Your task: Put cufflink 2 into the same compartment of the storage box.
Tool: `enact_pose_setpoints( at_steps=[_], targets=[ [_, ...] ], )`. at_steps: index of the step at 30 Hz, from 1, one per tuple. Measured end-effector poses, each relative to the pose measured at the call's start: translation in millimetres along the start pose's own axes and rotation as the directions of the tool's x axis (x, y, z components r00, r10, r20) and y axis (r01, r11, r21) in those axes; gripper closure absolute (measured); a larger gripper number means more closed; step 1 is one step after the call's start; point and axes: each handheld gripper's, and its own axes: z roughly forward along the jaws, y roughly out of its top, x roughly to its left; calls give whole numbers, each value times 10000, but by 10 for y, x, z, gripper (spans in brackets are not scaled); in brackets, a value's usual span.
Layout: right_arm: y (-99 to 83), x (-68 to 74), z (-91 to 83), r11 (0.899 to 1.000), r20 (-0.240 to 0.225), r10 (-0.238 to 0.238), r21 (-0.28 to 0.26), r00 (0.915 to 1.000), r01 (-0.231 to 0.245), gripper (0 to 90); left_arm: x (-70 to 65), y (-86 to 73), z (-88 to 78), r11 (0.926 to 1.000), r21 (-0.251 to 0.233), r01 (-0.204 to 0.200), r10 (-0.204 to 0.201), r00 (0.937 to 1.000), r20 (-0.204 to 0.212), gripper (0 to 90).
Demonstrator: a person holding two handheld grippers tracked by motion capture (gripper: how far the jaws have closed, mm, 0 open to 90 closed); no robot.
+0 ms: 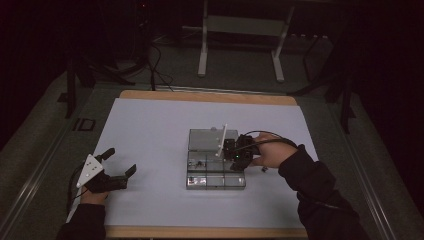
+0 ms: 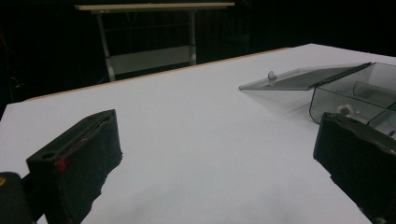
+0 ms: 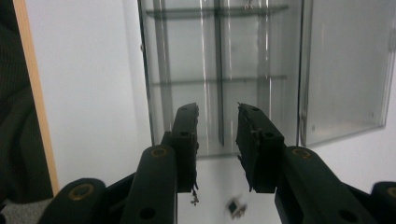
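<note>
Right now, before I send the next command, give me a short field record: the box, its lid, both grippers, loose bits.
box: clear plastic compartment box on the white table sheet
lid: open, hinged back
right gripper: above the box's right edge, jaws nearly shut with a narrow gap, nothing between them
left gripper: low over the sheet, left of the box, jaws wide open, empty
loose bits: small dark parts on the sheet under the right gripper

Small parts (image 3: 237,208) beneath the gripper too blurred to identify.
</note>
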Motion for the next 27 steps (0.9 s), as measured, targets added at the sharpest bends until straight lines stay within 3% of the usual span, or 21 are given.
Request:
enact_pose_setpoints(
  at_steps=[14,18,25,27],
  targets=[
    [-555,-72,-48,9925,171,1224,-9,9923,-1224,648,-1,0,0,10000,7,6,-6,10000,-12,16],
    [-711,-105,3,9823,37,1864,-174,9825,-1863,612,-2,0,0,10000,-2,-4,4,10000,-15,16],
    [-946,-127,156,9725,50,2327,-59,9725,-2327,592,-1,0,0,10000,11,17,-17,10000,-15,16],
    [-1011,-157,214,9642,62,2653,-14,9642,-2653,592,-2,0,0,10000,0,3,-3,10000,-14,16]
  ],
)
